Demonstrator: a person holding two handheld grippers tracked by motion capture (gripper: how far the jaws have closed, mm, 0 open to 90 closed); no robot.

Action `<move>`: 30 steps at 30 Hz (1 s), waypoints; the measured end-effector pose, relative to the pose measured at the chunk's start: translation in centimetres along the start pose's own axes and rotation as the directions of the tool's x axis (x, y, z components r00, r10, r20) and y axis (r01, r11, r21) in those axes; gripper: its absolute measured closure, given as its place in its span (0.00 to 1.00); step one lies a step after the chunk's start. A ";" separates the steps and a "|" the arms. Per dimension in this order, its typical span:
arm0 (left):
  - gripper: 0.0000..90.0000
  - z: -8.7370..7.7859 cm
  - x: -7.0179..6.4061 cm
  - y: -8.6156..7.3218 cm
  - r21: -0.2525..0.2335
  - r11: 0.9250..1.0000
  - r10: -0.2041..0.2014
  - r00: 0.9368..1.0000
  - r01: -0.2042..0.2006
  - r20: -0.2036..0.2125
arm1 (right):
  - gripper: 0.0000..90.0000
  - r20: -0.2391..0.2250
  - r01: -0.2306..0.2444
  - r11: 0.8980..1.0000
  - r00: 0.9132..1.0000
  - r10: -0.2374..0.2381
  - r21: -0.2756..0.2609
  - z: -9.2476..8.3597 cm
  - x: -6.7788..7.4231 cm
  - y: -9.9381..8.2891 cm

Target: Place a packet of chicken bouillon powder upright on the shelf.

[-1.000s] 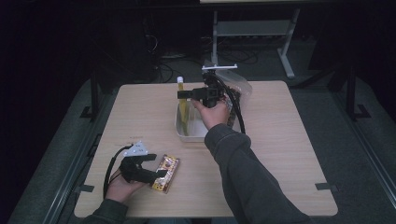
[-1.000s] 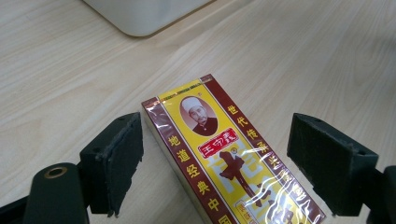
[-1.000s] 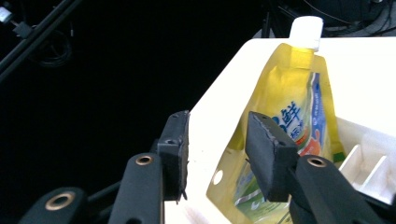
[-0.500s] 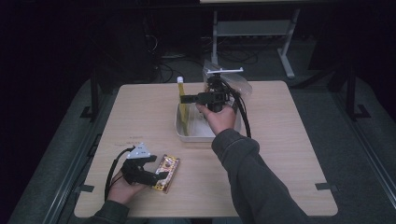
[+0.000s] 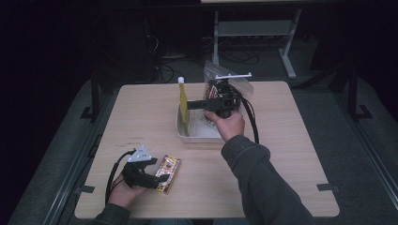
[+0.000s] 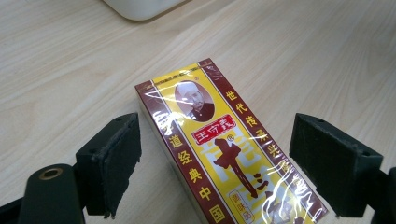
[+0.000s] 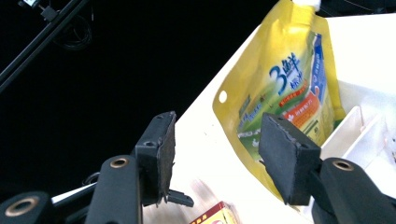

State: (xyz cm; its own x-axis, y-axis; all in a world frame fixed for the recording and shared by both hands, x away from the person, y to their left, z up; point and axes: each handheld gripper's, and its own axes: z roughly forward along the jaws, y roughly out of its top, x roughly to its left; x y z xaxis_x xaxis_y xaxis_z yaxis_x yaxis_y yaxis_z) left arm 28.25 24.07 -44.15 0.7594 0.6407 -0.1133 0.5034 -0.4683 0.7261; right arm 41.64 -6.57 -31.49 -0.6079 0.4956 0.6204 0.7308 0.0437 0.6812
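Between the parted jaws of the left hand-held gripper point(image 6: 219, 186) lies the yellow spice box point(image 6: 224, 158) flat on the counter point(image 5: 291, 154), ungripped; farther off, the right hand-held gripper point(image 7: 215, 154), jaws just opening and released, should back off straight so the yellow pouch point(image 7: 285, 98) ahead stays upright in the white tray point(image 5: 206, 134).

I see a yellow spouted pouch point(image 7: 285, 88) with a white cap, blue lettering and an orange patch, standing in a white tray point(image 5: 199, 133). The flat box point(image 6: 224, 154) is yellow with dark red borders, yellow characters and a small portrait. My grippers' jaws are black; the table point(image 5: 291, 140) is pale woodgrain.
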 end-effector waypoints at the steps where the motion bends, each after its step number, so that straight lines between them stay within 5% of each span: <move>1: 0.18 0.0 0.0 0.0 -0.001 1.000 -0.001 1.000 0.001 0.000 | 0.50 0.000 -0.004 1.000 1.000 0.004 0.002 -0.1 -0.1 -0.2; 30: 0.18 -0.2 -0.8 -0.4 -0.015 1.000 -0.006 1.000 0.006 -0.007 | 0.43 0.005 0.040 0.996 0.999 -0.041 0.085 -1.8 -0.7 -4.1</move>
State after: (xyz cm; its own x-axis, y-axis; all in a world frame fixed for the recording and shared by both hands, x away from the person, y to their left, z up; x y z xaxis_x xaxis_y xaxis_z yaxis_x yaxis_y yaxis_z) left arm 27.38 23.88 -44.19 0.7534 0.6478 -0.1128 0.5016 -0.4552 0.7357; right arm 38.45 -8.63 -34.02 -0.6358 0.4978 0.5899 0.7293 0.1373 0.6702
